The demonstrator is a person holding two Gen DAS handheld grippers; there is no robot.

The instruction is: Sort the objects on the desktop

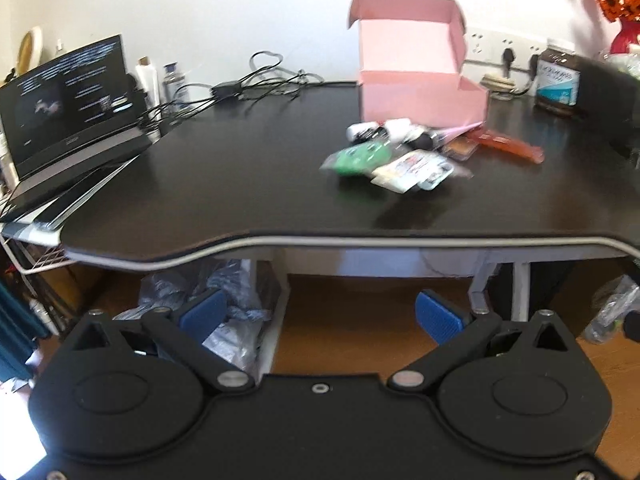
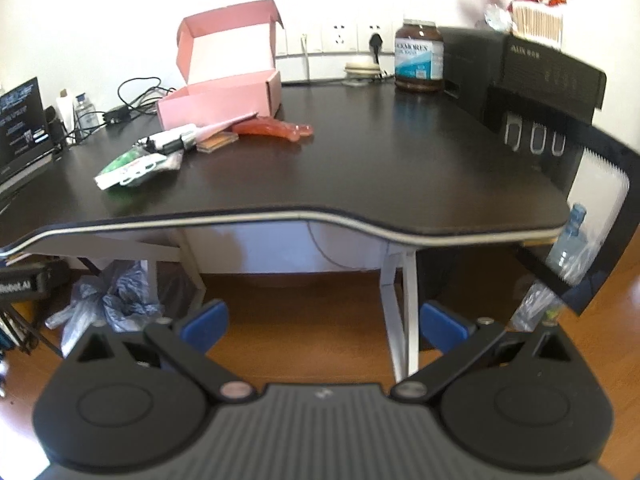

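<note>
Black desk (image 2: 360, 168): pink box (image 2: 224, 96) open near back edge, apparently empty. Clutter pile (image 2: 168, 152) lies unsorted just before it. Left gripper (image 1: 320, 314) and right gripper (image 2: 324, 324) both wide, empty, off front edge. Nothing sorted yet.

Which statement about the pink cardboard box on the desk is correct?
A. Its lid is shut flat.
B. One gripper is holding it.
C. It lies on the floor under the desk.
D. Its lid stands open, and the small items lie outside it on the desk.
D: the pink box has its lid raised, and the small items lie on the black desk in front of it.
</note>
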